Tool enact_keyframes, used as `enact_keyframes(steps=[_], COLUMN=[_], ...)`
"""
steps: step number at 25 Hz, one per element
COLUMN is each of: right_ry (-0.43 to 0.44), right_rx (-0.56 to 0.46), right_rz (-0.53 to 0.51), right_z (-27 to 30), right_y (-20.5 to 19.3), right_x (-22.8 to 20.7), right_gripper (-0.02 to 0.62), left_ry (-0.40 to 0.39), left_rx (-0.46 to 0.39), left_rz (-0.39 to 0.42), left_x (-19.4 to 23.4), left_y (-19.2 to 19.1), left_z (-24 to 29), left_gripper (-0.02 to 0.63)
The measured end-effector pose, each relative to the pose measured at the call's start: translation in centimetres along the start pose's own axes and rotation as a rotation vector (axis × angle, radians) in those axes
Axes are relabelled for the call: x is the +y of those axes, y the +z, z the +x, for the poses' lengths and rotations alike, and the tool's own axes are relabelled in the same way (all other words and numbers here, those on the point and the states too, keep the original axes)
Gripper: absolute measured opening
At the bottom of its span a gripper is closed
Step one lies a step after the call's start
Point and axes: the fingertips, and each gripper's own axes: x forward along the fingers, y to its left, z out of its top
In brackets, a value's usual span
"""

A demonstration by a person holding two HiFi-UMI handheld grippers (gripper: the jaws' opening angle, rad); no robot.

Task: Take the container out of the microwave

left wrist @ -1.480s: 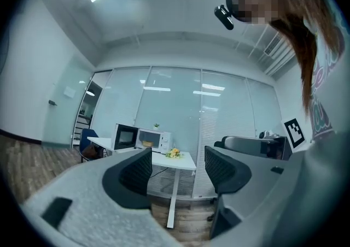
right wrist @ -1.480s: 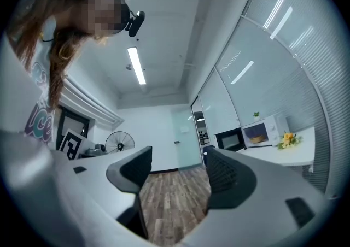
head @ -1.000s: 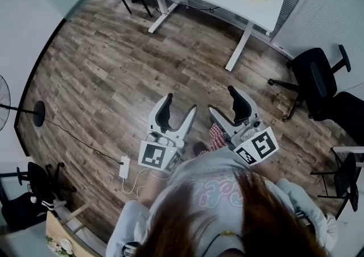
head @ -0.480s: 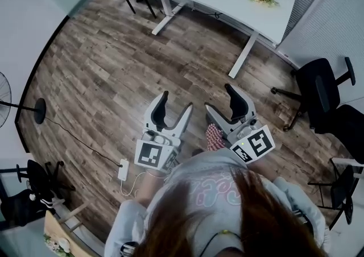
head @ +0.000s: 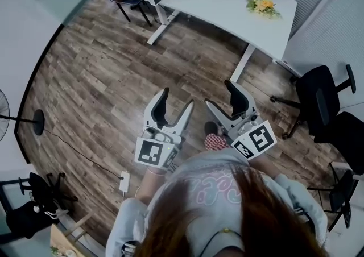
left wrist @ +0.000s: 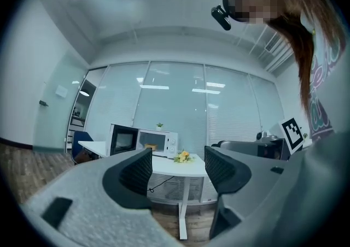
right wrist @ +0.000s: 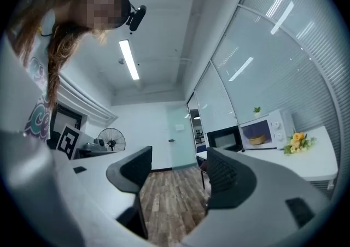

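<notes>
Left gripper [head: 176, 101] and right gripper [head: 220, 95] gape; container [right wrist: 257, 140], seemingly woven, inside microwave [right wrist: 269, 128].

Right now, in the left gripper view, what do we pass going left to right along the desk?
blue chair → open microwave door → container in the cavity → yellow flowers

No text is legible; the shirt's print [head: 215, 186] seems lettering, unreadable.
</notes>
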Motion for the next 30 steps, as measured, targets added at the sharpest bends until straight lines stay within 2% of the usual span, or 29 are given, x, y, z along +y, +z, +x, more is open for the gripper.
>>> enact_keyframes(steps=[10, 22, 26, 30], right_ry=[-0.003, 0.047, 0.083, 0.105], right_rx=[0.006, -0.004, 0.013, 0.012], right_rz=[0.025, 0.054, 0.06, 0.067], right_z=[3.4, 5.8, 6.6, 7.1], right_y=[0.4, 0.6, -0.2, -0.3], right_x=[-5.9, -12.0, -12.8, -12.4], right_gripper=[0.298, 0.298, 0.298, 0.298], left_ry=[-0.022, 0.027, 0.063, 0.048], left_rx=[0.006, 0.026, 0.022, 0.037], left_rz=[0.003, 0.022, 0.017, 0.034], left_x=[1.8, 3.1, 3.8, 3.8], left_y=[0.1, -0.5, -0.6, -0.7], left_z=[6.7, 12.9, 13.9, 14.1], left_gripper=[0.272, 0.271, 0.27, 0.27])
